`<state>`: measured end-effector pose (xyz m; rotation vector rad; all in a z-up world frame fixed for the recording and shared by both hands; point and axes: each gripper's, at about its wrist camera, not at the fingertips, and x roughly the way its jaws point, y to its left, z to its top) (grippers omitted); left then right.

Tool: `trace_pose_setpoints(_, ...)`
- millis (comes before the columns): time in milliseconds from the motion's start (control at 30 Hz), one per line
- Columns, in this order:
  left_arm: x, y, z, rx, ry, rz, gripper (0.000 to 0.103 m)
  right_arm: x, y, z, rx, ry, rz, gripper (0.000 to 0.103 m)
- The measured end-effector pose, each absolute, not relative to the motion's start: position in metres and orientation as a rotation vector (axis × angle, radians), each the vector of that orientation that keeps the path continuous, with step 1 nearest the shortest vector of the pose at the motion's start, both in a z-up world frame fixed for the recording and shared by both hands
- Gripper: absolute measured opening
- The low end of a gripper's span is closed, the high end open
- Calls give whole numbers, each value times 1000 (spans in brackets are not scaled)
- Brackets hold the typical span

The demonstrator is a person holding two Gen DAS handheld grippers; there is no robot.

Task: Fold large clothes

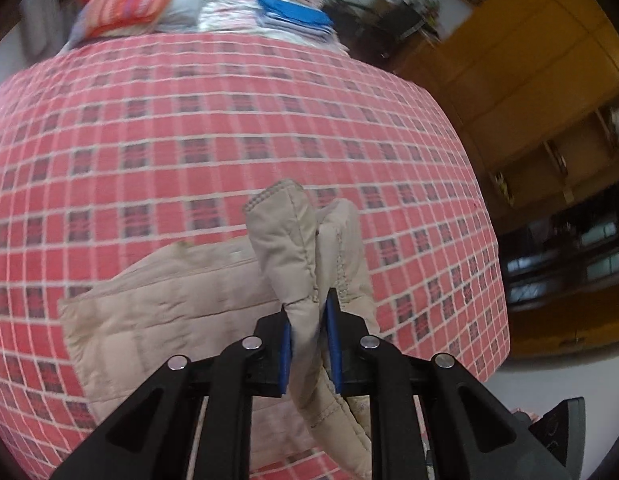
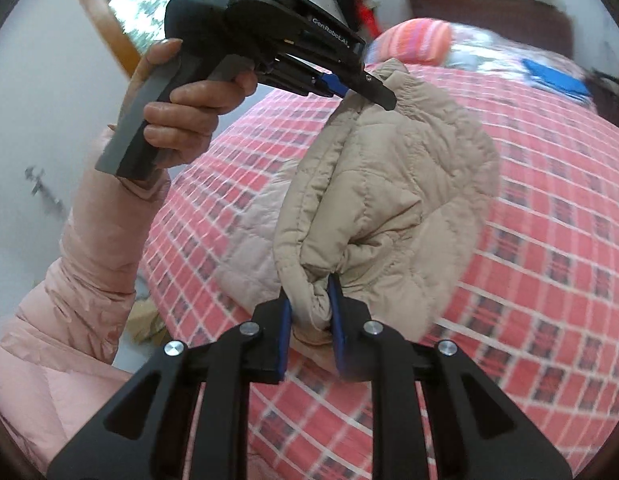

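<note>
Both sets of jaws are clamped on a beige quilted jacket (image 2: pixel 393 200). On the left gripper (image 1: pixel 309 320), the blue pads (image 1: pixel 286 354) pinch a stitched edge of the fabric, and a puffed fold rises above them while the rest of the garment trails down and to the left onto the bed (image 1: pixel 189 120). On the right gripper (image 2: pixel 311 308), the pads squeeze a bunched roll of the hem. From the right wrist view, the left gripper (image 2: pixel 373 88) shows at the top, biting the jacket's upper edge, so the garment hangs lifted between the 2 tools, part of it draped on the red checked bedspread. A hand (image 2: pixel 181 108) in a pink padded sleeve (image 2: pixel 81 272) holds that left tool's grey handle. At the bed's far end lie a striped pillow (image 1: pixel 137 0) and a blue folded item (image 1: pixel 295 14).
</note>
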<state>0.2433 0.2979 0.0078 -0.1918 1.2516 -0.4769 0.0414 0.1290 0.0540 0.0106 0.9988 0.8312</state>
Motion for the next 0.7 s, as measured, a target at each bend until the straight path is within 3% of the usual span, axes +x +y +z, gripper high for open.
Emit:
trace_pose_setpoints(267,229,385,-46,-306,1242,-421,15,51,200,21,-56,1113,952,16)
trace_pose_setpoints(700,220,440,-127,-483,1218,-459,21,58,251,-37,-130,1212,960,17)
